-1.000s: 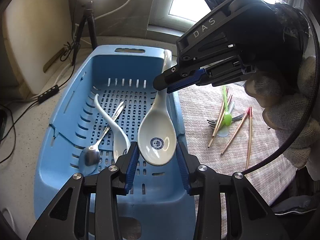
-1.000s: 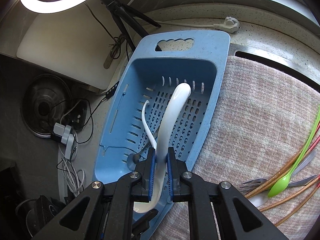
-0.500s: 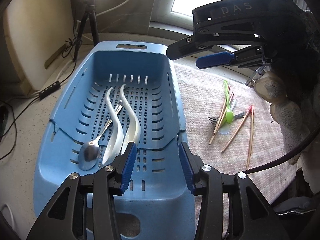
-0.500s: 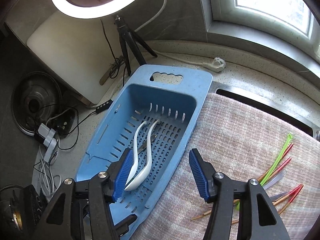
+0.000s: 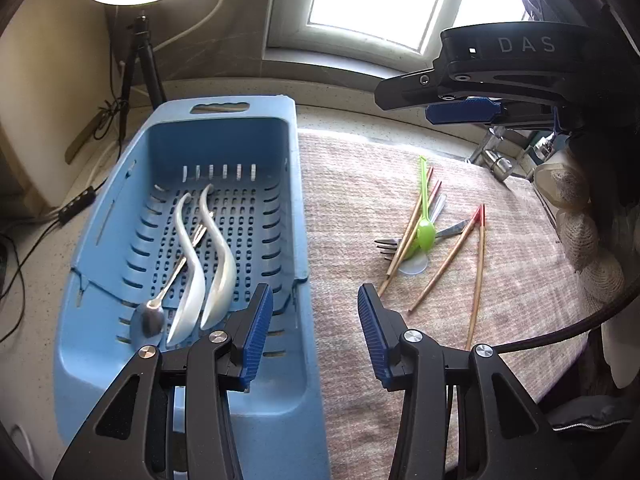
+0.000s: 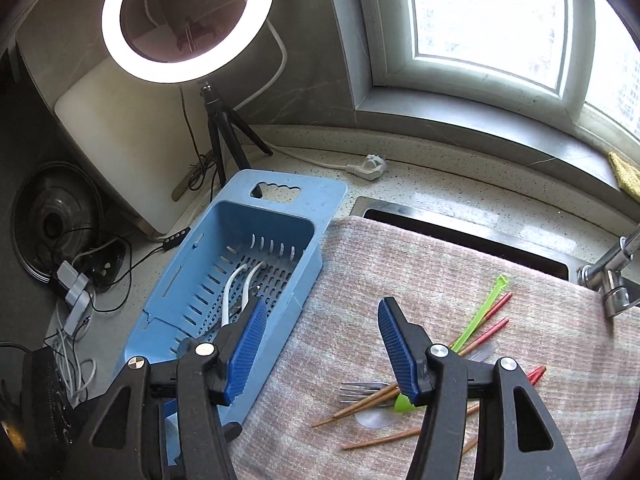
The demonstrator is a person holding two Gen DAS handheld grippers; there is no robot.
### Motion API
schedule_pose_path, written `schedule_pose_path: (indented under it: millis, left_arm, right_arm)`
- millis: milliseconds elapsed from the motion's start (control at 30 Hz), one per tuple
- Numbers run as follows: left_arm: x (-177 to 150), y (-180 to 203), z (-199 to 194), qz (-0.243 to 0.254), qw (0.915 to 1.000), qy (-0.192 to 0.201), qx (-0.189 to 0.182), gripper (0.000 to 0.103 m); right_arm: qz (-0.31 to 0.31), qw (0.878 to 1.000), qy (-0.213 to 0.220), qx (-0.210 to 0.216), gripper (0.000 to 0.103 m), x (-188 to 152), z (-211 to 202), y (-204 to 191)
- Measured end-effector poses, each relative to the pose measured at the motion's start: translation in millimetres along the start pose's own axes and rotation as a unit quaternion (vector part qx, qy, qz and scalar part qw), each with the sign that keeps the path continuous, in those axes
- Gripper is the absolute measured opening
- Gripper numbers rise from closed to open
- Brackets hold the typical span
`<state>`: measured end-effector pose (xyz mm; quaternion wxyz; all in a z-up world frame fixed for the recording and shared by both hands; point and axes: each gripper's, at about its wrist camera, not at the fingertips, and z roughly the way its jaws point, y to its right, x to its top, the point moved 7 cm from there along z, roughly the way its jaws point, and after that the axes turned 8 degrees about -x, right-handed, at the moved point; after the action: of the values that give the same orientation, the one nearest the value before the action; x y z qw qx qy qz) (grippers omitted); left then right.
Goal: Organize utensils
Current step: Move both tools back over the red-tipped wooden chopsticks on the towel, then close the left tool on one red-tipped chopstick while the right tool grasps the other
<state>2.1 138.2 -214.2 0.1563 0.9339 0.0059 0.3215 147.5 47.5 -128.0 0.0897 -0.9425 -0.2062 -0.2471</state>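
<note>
A: What's largest in front of you?
B: Your blue basket on the left, holding two white ceramic spoons side by side with a metal spoon beside them. The mat is to its right.

A: Your grippers?
B: Left gripper and right gripper both spread wide, holding nothing.

A: Loose utensils?
B: Chopsticks, green spoon and fork piled on the mat's right.
</note>
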Motion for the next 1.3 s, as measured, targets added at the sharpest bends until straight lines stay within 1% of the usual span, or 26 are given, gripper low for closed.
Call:
schedule_pose_path:
  millis: [167,367,533,633,700,833,867,933,1000,1133,1200,1300]
  left_arm:
    - [6,22,8,0.019,0.9997,-0.005,-0.013,0.043]
    - [9,45,19,0.034,0.9989,-0.01,-0.031,0.043]
    - [8,63,34,0.046,0.9976,-0.023,-0.045,0.043]
    - [7,76,45,0.058,0.9963,-0.034,-0.054,0.043]
    - [7,85,53,0.067,0.9951,-0.042,-0.06,0.043]
    - [5,101,65,0.084,0.992,-0.057,-0.075,0.042]
    - [6,104,68,0.087,0.9912,-0.061,-0.079,0.041]
    - [7,109,75,0.096,0.9892,-0.07,-0.086,0.036]
    - [8,115,82,0.108,0.9868,-0.081,-0.089,0.028]
    - [12,123,95,0.139,0.981,-0.103,-0.089,0.026]
    - [14,125,101,0.15,0.9779,-0.114,-0.09,0.021]
    - [16,123,109,0.161,0.9741,-0.131,-0.09,0.021]
  right_arm:
    - [0.021,1.0,0.002,-0.017,0.054,-9,-11,40]
    - [0.059,0.997,-0.008,-0.045,0.054,-31,-23,103]
    - [0.09,0.994,-0.032,-0.05,0.054,-55,-27,149]
    - [0.114,0.991,-0.05,-0.051,0.054,-72,-25,168]
    - [0.136,0.988,-0.063,-0.042,0.054,-83,-21,179]
    - [0.174,0.98,-0.091,-0.022,0.054,-101,-11,189]
    - [0.182,0.979,-0.096,-0.016,0.053,-105,-8,190]
    - [0.192,0.976,-0.106,-0.008,0.046,-111,-2,190]
    - [0.203,0.972,-0.115,0.004,0.042,-116,5,189]
    - [0.223,0.964,-0.138,0.035,0.033,-125,19,180]
    - [0.23,0.961,-0.146,0.045,0.03,-128,26,174]
    - [0.249,0.954,-0.156,0.061,0.027,-132,35,169]
